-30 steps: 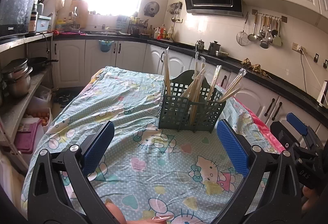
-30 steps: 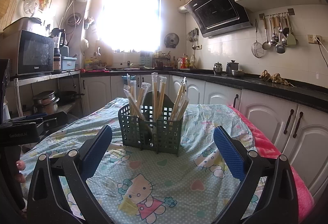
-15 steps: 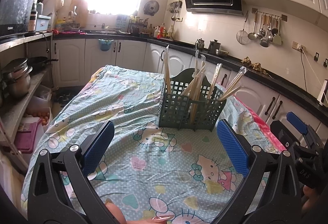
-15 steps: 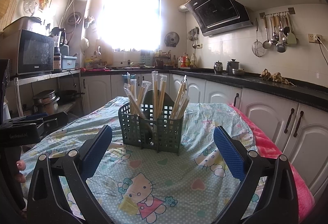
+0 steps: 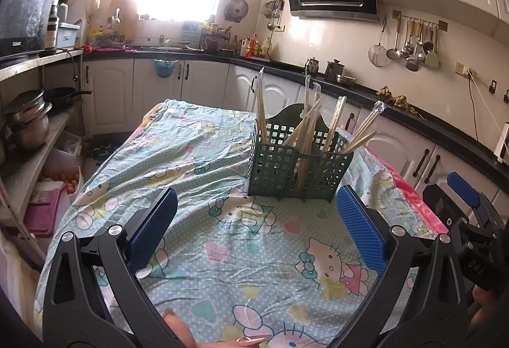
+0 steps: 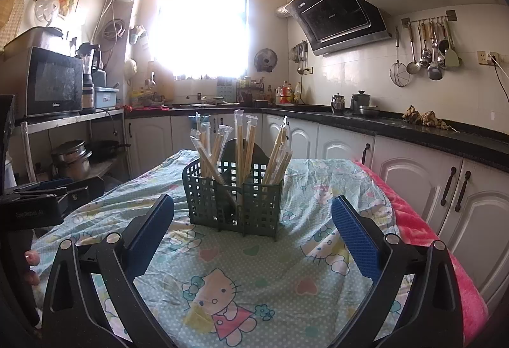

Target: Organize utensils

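Observation:
A dark green plastic utensil caddy (image 5: 299, 168) (image 6: 233, 205) stands upright on the table, on a pale blue cartoon-print cloth (image 5: 222, 240) (image 6: 254, 278). Several wrapped pairs of wooden chopsticks (image 5: 334, 122) (image 6: 243, 141) stick up from its compartments. My left gripper (image 5: 254, 227) is open with nothing between its blue pads, a little short of the caddy. My right gripper (image 6: 253, 235) is open too, empty, facing the caddy from another side. The right gripper also shows at the right edge of the left wrist view (image 5: 467, 220); the left one sits at the left edge of the right wrist view (image 6: 41, 201).
White cabinets under a black counter (image 6: 413, 128) run behind and to the right of the table. A shelf with pots (image 5: 28, 122) and a microwave (image 6: 54, 82) stands on the left. A pink blanket (image 6: 420, 220) hangs over the table's right edge. A fingertip (image 5: 178, 329) shows below.
Both grippers have hardly moved; the caddy sits very slightly nearer in the right wrist view. Both grippers stay open.

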